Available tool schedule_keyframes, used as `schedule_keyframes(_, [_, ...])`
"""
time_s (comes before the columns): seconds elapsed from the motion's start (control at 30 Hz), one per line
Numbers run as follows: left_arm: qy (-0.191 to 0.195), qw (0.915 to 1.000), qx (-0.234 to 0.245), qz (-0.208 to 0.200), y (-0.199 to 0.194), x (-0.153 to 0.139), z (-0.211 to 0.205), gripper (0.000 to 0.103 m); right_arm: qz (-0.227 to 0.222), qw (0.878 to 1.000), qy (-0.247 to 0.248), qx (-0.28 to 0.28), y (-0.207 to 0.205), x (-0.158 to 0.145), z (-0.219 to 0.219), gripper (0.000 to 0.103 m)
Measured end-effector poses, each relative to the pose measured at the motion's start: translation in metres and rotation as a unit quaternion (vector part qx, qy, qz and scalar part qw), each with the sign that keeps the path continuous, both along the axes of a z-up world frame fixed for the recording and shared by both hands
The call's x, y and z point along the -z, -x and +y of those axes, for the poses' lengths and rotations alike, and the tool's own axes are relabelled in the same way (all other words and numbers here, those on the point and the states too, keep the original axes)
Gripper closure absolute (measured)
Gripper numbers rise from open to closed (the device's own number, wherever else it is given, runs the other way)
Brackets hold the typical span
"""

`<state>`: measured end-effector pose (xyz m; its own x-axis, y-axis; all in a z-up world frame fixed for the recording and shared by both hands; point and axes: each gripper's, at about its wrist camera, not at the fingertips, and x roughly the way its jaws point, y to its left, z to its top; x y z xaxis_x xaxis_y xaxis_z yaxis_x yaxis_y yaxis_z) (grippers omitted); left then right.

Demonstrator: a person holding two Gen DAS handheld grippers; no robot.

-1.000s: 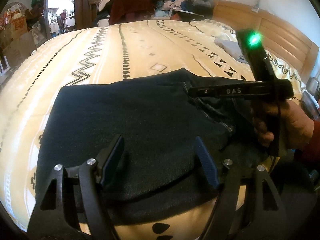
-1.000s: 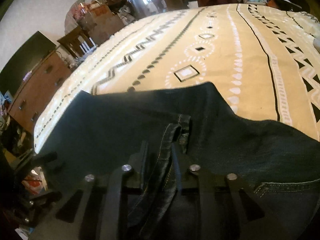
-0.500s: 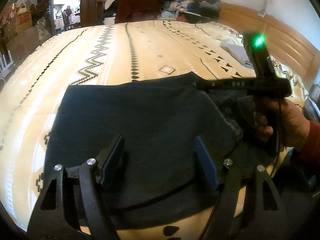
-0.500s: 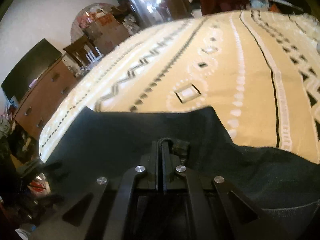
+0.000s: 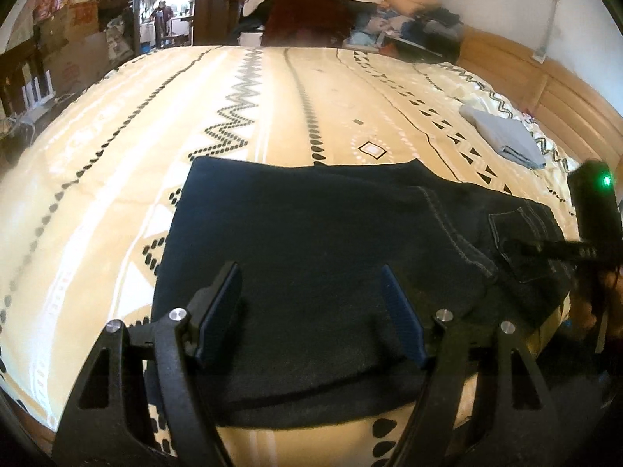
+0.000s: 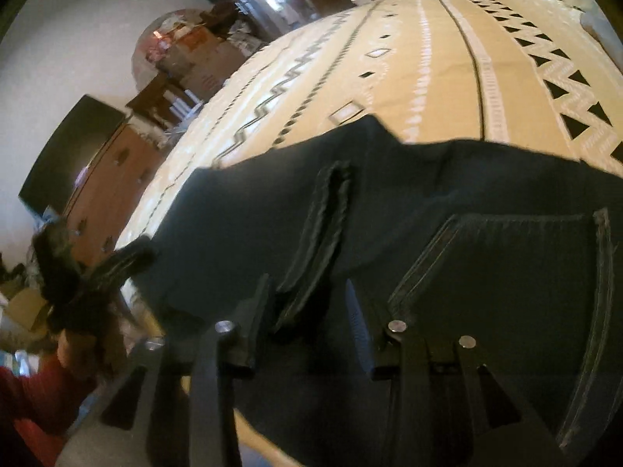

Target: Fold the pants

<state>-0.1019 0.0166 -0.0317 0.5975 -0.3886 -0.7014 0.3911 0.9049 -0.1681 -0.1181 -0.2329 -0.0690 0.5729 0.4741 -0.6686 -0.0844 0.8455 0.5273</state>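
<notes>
Two grippers are seen over dark pants (image 5: pixel 311 257) folded at the near edge of a patterned bed (image 5: pixel 128 148), where wide bare cover is left beyond and little margin toward the drop. The left gripper (image 5: pixel 311 311) is held released above the cloth. The right gripper (image 6: pixel 311 319) is being opened beside a raised seam fold (image 6: pixel 323 233), which could spring back or be snagged.

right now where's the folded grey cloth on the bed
In the left wrist view the folded grey cloth lies on the far right of the patterned bedspread, close to the wooden headboard and beyond the dark pants.
</notes>
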Motion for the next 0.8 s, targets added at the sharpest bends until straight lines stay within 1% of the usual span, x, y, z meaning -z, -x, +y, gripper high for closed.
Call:
schedule_keyframes(0.03, [0.002,1.0000,0.000,0.003,0.001,0.000,0.000,0.029,0.003,1.000,0.004,-0.001,-0.002,0.002,0.004,0.046])
schedule_keyframes(0.07, [0.002,1.0000,0.001,0.004,0.002,0.001,0.000,0.029,0.008,1.000,0.005,0.002,-0.005,0.005,0.006,0.034])
schedule_keyframes(0.1, [0.003,1.0000,0.001,0.004,0.002,0.001,-0.001,0.029,0.017,1.000,0.001,0.008,-0.007,0.009,0.006,0.027])
schedule_keyframes(0.13, [0.003,1.0000,0.002,0.005,0.001,0.000,-0.001,0.029,0.026,1.000,-0.010,0.012,-0.010,0.013,0.007,0.018])
schedule_keyframes(0.2, [0.008,0.9999,0.002,0.008,0.002,0.000,-0.003,0.029,0.033,0.999,-0.022,0.014,-0.016,0.016,0.011,0.017])
schedule_keyframes(0.23, [0.009,0.9999,0.001,0.009,0.001,0.001,-0.004,0.029,0.032,0.999,-0.019,0.008,-0.018,0.016,0.014,0.019])
schedule_keyframes(0.27, [0.009,0.9999,0.000,0.009,0.001,0.001,-0.004,0.029,0.029,1.000,-0.007,-0.001,-0.020,0.015,0.021,0.036])
schedule_keyframes(0.3, [0.010,0.9999,0.000,0.008,0.001,0.000,-0.004,0.029,0.036,0.999,-0.007,-0.012,-0.021,0.018,0.026,0.047])
schedule_keyframes(0.33, [0.012,0.9999,-0.001,0.008,0.001,0.000,-0.004,0.029,0.049,0.999,0.006,-0.014,-0.023,0.023,0.032,0.059])
schedule_keyframes(0.4, [0.012,0.9999,-0.003,0.006,-0.001,0.001,-0.004,0.029,0.052,0.998,0.018,-0.005,-0.023,0.026,0.036,0.067])
schedule_keyframes(0.43, [0.010,0.9999,-0.003,0.004,-0.001,0.001,-0.003,0.029,0.050,0.999,0.016,0.006,-0.022,0.023,0.034,0.083])
schedule_keyframes(0.47, [0.009,0.9999,-0.006,0.001,-0.003,-0.001,0.000,0.029,0.043,0.999,-0.004,0.018,-0.018,0.016,0.031,0.094])
schedule_keyframes(0.57, [0.012,0.9995,-0.029,-0.009,-0.009,-0.006,0.018,0.029,0.022,0.999,-0.023,0.038,-0.007,-0.002,0.029,0.095])
schedule_keyframes(0.63, [0.013,0.9987,-0.049,-0.012,-0.014,-0.008,0.035,0.029,0.021,0.998,-0.033,0.055,-0.002,-0.003,0.021,0.095])
schedule_keyframes(0.73, [0.009,0.9974,-0.071,-0.012,-0.018,-0.006,0.055,0.029,0.054,0.997,-0.011,0.058,-0.003,0.029,0.015,0.095])
schedule_keyframes(0.77, [0.002,0.9969,-0.077,-0.014,-0.019,-0.006,0.062,0.029,0.059,0.997,-0.002,0.047,-0.005,0.040,0.015,0.098])
schedule_keyframes(0.8, [-0.003,0.9967,-0.080,-0.015,-0.018,-0.006,0.065,0.029,0.056,0.997,-0.002,0.044,-0.004,0.039,0.014,0.099])
